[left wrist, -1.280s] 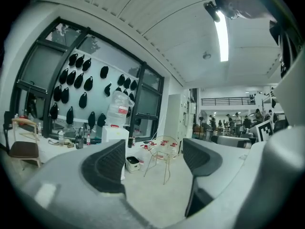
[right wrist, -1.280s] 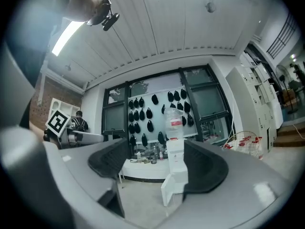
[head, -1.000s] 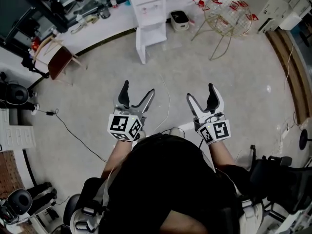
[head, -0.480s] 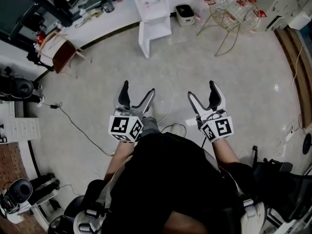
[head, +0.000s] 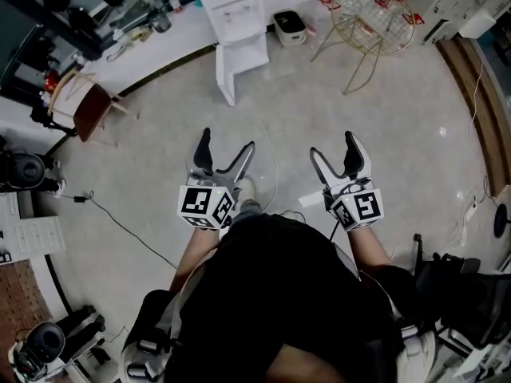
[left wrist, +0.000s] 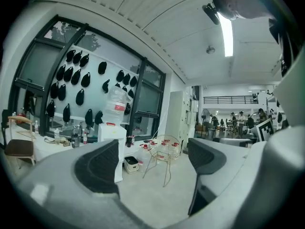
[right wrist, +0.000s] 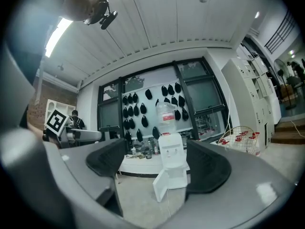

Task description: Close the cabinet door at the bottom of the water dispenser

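A white water dispenser [head: 235,18] stands at the far wall, well ahead of me; its bottom cabinet door [head: 224,73] hangs open to the left. In the right gripper view the dispenser [right wrist: 170,161] with its bottle shows between the jaws, its door [right wrist: 160,184] swung out. The left gripper view has the dispenser [left wrist: 112,149] partly hidden behind the left jaw. My left gripper [head: 224,148] and right gripper [head: 336,151] are both open and empty, held side by side above the floor, far from the dispenser.
A wire basket stand [head: 369,24] with red clips stands right of the dispenser. A small white appliance [head: 289,27] sits on the floor between them. A brown chair [head: 80,106] is at the left. Cables [head: 120,222] trail across the grey floor.
The view has shifted slightly; the dispenser sits a little further left and up in the head view than half a second ago. Both grippers keep their open pose.
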The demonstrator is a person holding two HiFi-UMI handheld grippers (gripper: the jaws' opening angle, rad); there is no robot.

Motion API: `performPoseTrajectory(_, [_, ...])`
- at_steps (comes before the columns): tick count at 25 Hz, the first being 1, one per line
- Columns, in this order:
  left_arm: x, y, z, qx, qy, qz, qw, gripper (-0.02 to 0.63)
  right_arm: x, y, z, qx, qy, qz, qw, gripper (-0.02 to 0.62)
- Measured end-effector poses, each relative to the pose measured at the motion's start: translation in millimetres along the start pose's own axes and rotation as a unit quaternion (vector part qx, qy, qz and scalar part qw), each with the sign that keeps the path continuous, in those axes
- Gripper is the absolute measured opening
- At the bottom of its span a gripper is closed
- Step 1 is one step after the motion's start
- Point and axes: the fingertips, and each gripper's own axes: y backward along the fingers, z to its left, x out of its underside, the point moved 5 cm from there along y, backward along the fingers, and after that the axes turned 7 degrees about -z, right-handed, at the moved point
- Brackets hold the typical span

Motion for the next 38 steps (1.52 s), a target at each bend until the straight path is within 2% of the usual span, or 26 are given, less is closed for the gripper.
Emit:
performPoseTrajectory(3, [-4,-16,27,0.009,0.003,-0.001,1.0,0.456,-5,-29,11,-0.004,0.006,-0.018,1.0,0.385])
performPoseTrajectory(7, [-9,-33,63,0.016,0.004,-0.003,0.9999,0.456,1,-62,19,0.009,-0.003,-0.014,1.0,0.385])
performPoseTrajectory(12, [-18,-49,108,0.027,0.005,-0.001,0.9996,0.456,-8,-103,32,0.022,0.037,-0.031,0.999,0.385])
performPoseTrajectory(17, [-23,-52,142,0.039,0.011,-0.002,0.9992,0.456,4,-133,43,0.026,0.054,-0.026,0.998,0.385])
performPoseTrajectory(25, [-30,-51,203,0.049,0.007,0.006,0.9988,0.456,15,-190,80,0.032,0.044,-0.035,0.998,0.385])
performPoseTrajectory(30, [-30,-53,221,0.054,0.009,0.011,0.9984,0.469,14,-197,86,0.042,0.06,-0.021,0.997,0.385])
performPoseTrajectory(38, [-18,-60,228,0.053,0.025,0.018,0.9981,0.477,18,-209,77,0.042,0.055,-0.01,0.998,0.385])
